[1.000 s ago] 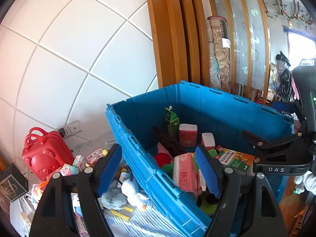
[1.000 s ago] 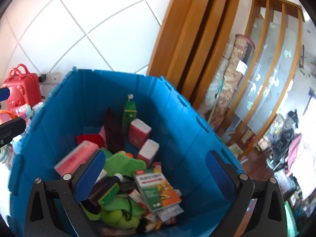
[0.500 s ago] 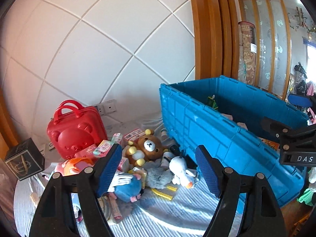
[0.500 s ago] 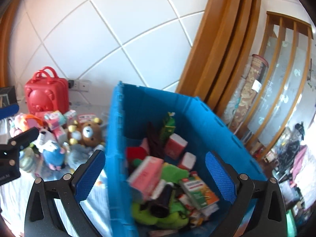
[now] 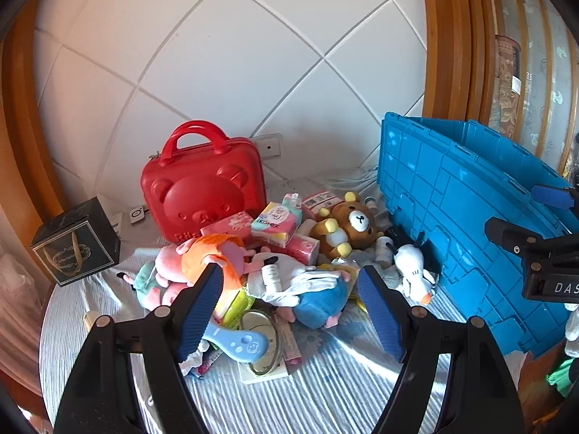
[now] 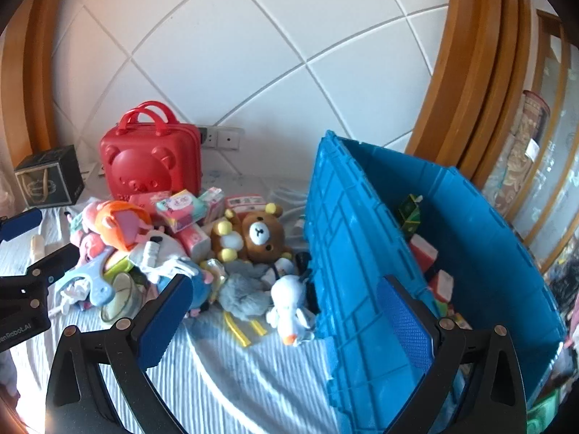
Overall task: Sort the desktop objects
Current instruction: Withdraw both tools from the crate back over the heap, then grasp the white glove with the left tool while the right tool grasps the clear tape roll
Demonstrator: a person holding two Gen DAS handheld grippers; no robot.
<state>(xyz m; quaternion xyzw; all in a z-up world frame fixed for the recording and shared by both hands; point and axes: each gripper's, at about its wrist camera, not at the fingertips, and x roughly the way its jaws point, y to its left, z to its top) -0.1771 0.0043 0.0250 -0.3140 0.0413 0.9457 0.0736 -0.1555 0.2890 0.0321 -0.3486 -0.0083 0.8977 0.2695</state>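
Many items heaped mid-desk (image 5: 325, 390), left of rigid blue plastic crate (image 6: 362, 253). Red hard-shell case (image 5: 202, 184) far left: stiff, take its handle. Brown plush bear (image 6: 258, 235): soft, light, pinch body. White plush duck (image 6: 289, 307) likewise. Left tool (image 5: 289, 311), right tool (image 6: 286, 322): wide, holding nothing.

Counted ahead of the fingers: one red bear suitcase (image 5: 202, 184), one blue crate (image 6: 365, 253), one brown bear plush (image 5: 349, 226), one white duck plush (image 5: 410, 271), one black box (image 5: 74, 240).
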